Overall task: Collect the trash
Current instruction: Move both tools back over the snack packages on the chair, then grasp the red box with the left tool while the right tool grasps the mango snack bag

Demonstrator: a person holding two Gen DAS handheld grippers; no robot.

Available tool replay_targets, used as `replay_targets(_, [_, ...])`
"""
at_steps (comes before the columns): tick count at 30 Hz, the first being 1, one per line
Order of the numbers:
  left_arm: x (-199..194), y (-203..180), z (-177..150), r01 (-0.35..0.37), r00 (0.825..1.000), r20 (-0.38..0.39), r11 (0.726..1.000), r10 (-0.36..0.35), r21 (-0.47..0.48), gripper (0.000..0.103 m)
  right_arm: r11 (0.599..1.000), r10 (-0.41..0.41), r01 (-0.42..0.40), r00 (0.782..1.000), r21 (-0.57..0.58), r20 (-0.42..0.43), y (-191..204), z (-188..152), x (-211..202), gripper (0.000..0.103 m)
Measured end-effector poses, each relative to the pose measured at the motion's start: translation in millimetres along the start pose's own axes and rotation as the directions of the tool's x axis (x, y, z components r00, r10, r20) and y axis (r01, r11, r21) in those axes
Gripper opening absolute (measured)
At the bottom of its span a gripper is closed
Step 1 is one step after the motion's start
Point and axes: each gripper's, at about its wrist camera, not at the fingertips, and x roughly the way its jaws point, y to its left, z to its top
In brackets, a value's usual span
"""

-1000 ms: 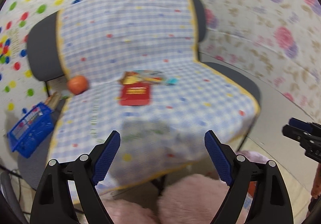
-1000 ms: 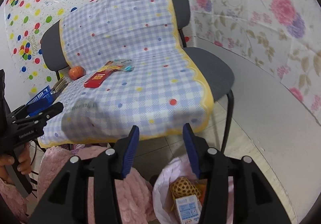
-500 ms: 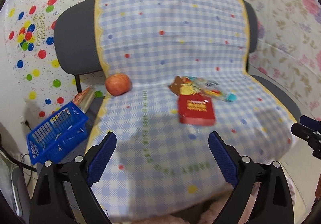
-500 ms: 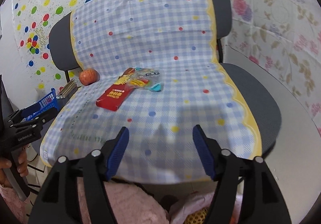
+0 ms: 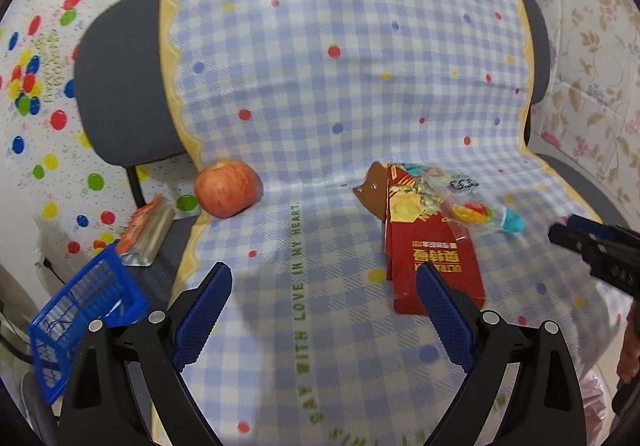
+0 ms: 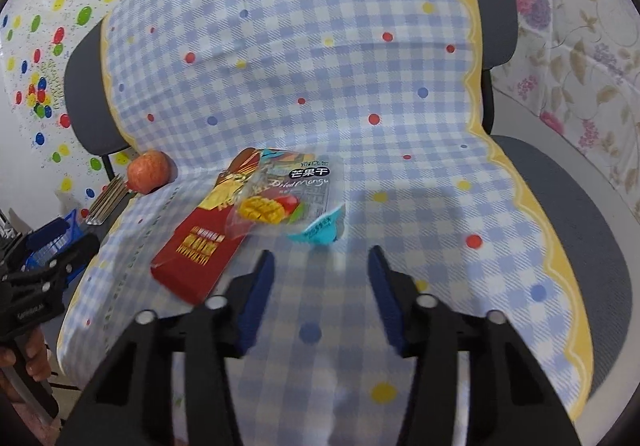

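A blue basket (image 5: 76,318) stands on the floor left of the chair (image 6: 568,214); its contents are too blurred to tell. The red carton (image 6: 200,246) and dried-mango wrapper (image 6: 280,194) lie overlapping on the checked seat cover (image 6: 340,86). The left gripper (image 5: 322,310) and right gripper (image 6: 320,286) hover with jaws spread and empty, the wrapper just ahead of the right jaws, the carton beside the left gripper's right jaw.

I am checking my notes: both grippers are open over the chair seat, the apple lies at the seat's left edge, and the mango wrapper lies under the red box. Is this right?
One detail is wrong. In the right wrist view the mango wrapper lies on top of the red box, not under it. The rest holds: left gripper and right gripper are open, and the apple lies at the left edge.
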Motion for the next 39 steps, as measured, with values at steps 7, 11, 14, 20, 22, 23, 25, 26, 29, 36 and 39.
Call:
replay_targets(7, [33.3,5.3,1.2,0.013,0.999,-0.052,1.000,-0.013,-0.009,0.092,0.997,0.041,-0.037,0.998,0.060,-0.057,-8.4,23.5,55.5,0.060])
replay_targets(11, [39.9,8.0,2.5,0.014,0.998,-0.059,1.000,-0.015,-0.017,0.092,0.998,0.035,-0.027,0.992,0.064,-0.121,-3.3,31.7,87.9,0.072])
replay_targets(14, [39.3,11.2,2.1,0.013,0.998,-0.059,1.000,-0.014,-0.022,0.092,1.000,0.003,0.000,0.990,0.024,-0.143,6.3,33.2,94.1,0.076])
replay_targets(20, [29.6,10.9,-9.0,0.021,0.997,-0.068,1.000,-0.022,-0.022,0.092,0.999,0.034,-0.035,0.992,-0.001,-0.121,17.5,24.5,80.2,0.004])
replay_targets(22, [25.7,9.5,-12.7,0.027,0.997,-0.070,0.999,-0.028,-0.019,0.092,0.999,0.052,-0.051,0.995,0.011,-0.083,16.2,22.3,64.4,0.003])
replay_targets(23, [23.4,7.4,-14.6,0.033,0.997,-0.070,0.999,-0.034,-0.016,0.092,0.998,0.057,-0.057,0.996,0.008,-0.063,15.8,22.3,56.1,0.002])
replay_targets(25, [20.2,1.7,-16.9,0.050,0.996,-0.071,0.999,-0.050,-0.008,0.092,0.999,0.054,-0.054,0.999,0.000,-0.003,14.4,23.9,30.7,0.002])
replay_targets(26, [18.7,-1.2,-18.3,0.056,0.996,-0.070,0.998,-0.057,-0.005,0.092,0.999,0.042,-0.042,0.999,-0.005,0.026,13.0,25.1,18.2,0.002])
replay_targets(29, [14.4,-13.0,-18.3,0.074,0.995,-0.064,0.997,-0.073,0.012,0.092,0.993,-0.089,0.099,0.985,-0.062,0.145,10.0,26.6,-30.6,0.001])
replay_targets(36, [17.9,-41.9,-15.3,0.113,0.992,-0.064,0.993,-0.111,0.037,0.091,0.940,-0.261,0.298,0.941,-0.167,0.214,0.9,3.1,-75.6,0.001])
replay_targets(39, [26.9,-59.0,-15.9,0.120,0.990,-0.090,0.989,-0.112,0.082,0.092,0.947,-0.255,0.285,0.947,-0.147,0.193,-9.5,-6.4,-79.1,0.001])
